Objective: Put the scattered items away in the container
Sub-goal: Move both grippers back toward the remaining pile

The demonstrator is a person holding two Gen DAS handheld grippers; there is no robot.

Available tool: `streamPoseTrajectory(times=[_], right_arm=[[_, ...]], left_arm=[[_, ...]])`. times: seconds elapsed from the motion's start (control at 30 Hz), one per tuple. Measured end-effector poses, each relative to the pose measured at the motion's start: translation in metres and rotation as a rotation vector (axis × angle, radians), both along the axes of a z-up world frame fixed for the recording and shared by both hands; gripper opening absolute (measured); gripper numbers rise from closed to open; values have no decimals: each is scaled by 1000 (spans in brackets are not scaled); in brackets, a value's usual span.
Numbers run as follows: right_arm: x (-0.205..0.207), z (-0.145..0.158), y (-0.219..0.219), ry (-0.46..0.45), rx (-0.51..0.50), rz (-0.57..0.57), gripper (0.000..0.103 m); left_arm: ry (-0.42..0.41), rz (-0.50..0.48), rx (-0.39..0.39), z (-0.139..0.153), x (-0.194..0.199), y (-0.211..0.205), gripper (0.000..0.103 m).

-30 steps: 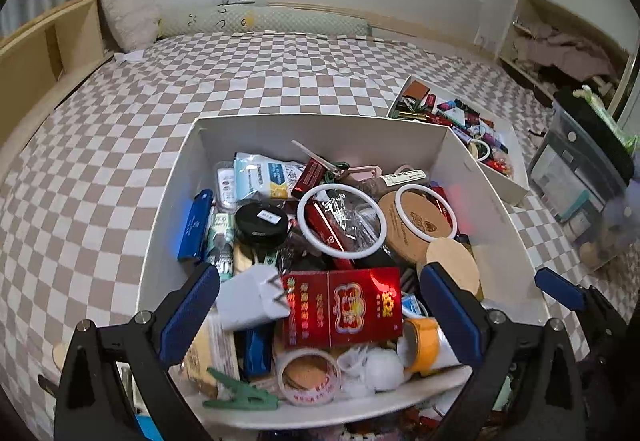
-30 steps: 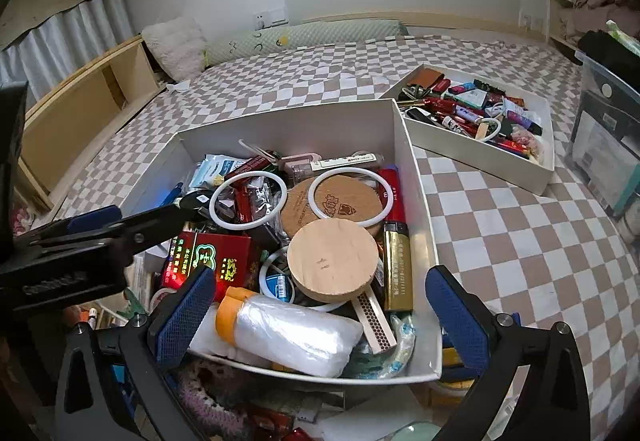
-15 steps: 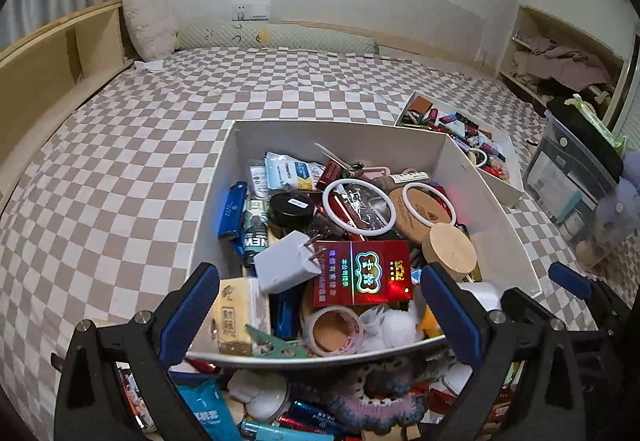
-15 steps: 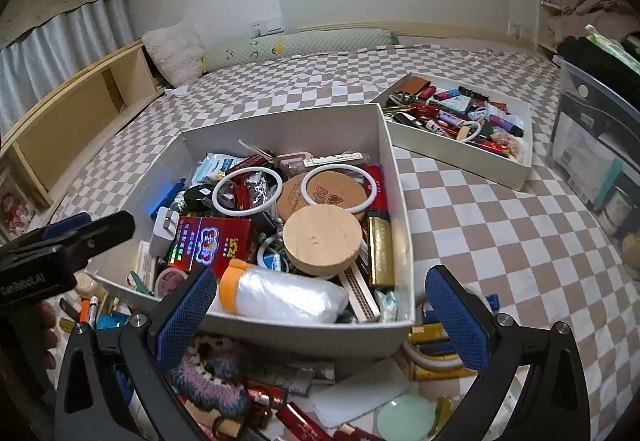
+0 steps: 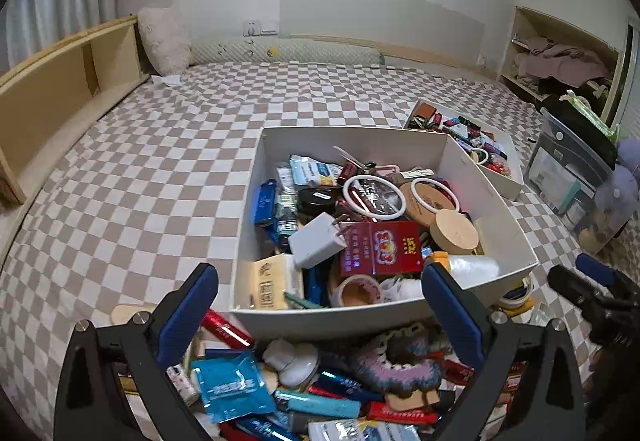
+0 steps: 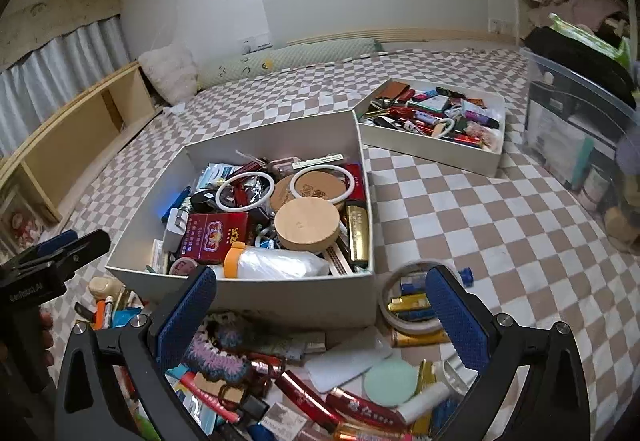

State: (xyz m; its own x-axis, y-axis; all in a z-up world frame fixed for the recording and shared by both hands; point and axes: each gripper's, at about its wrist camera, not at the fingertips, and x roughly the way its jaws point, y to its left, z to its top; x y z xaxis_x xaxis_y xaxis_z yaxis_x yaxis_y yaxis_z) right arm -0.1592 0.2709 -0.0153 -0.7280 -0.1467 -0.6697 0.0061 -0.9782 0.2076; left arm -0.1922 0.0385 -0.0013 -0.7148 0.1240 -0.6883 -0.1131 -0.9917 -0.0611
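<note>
**Both grippers spread and empty above the loose pile, near side of the white box**

Left wrist view, left to right: checkered bedspread [image 5: 152, 177] fills the left half. Left gripper [image 5: 318, 317] has its blue pads wide apart, nothing between them. Below and between the fingers lies the scattered pile: a blue foil packet [image 5: 230, 387], a small white rounded item [image 5: 292, 359], a crocheted piece [image 5: 394, 361], a teal lighter [image 5: 320, 406]. Just past the pile stands the white box [image 5: 332, 315], crowded: white plug adapter [image 5: 316, 241] leaning on a red carton [image 5: 380, 249], two white rings, a round wooden lid [image 5: 456, 231]. A second tray [image 5: 506, 183] of small items sits behind it to the right. The other gripper's tip shows at the far right edge.

Right wrist view, left to right: the left tool enters at the left edge. Right gripper [image 6: 320, 315] is likewise spread wide, holding nothing. Under it: a dark red tube [image 6: 308, 397], a white flat pad [image 6: 348, 361], a pale green disc [image 6: 390, 378]. A tape roll [image 6: 412, 325] circles several batteries just right of the box. The clear bin [image 6: 580, 145] stands at the far right.
</note>
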Motion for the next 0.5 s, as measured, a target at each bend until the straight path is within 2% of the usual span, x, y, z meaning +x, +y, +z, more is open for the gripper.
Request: streamPoseTrajectory(times=[0.23,0.5], right_arm=[[18,5,11,12,-4,-39,103],[38,12,20,52,53,-89,103]], left_arm=[[17,35,13,6,16,-18,102],[27,76,24,9,30,-41,102]])
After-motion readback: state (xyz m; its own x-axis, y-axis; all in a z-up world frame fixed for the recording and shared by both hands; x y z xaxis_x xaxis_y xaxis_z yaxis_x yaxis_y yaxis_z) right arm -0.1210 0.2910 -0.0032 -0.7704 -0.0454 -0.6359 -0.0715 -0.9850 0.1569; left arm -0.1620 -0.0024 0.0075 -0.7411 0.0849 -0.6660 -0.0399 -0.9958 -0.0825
